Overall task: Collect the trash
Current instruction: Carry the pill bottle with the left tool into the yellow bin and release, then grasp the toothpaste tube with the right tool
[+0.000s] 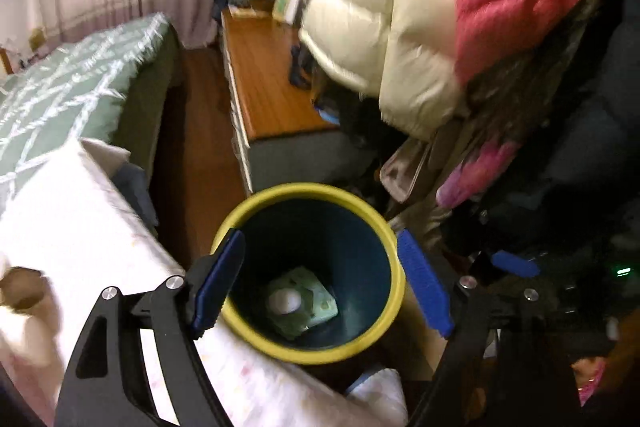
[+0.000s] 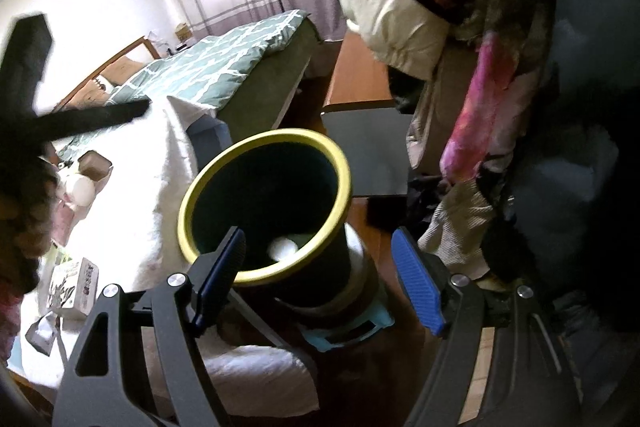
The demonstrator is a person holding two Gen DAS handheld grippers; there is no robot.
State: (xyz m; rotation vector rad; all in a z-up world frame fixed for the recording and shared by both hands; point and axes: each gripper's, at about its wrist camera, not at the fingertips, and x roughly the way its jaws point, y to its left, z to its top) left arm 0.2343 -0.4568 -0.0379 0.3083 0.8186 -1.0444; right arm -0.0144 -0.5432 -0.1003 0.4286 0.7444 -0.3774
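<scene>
My left tool (image 1: 320,283) spread, empty, over yellow-rimmed dark round bin (image 1: 394,255). Inside bin: green flat carton (image 1: 316,305), white ball-like wad (image 1: 284,301). Right tool (image 2: 318,285) spread, empty, near bin. Left beside bin on white-covered surface (image 2: 132,203): printed box (image 2: 74,287), brown cup (image 2: 94,167), white wad (image 2: 82,189).

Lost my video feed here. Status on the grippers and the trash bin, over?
Left gripper open, empty, over the bin. Right gripper open, empty beside it. Green packet and white ball in bin. Nothing blocking.
</scene>
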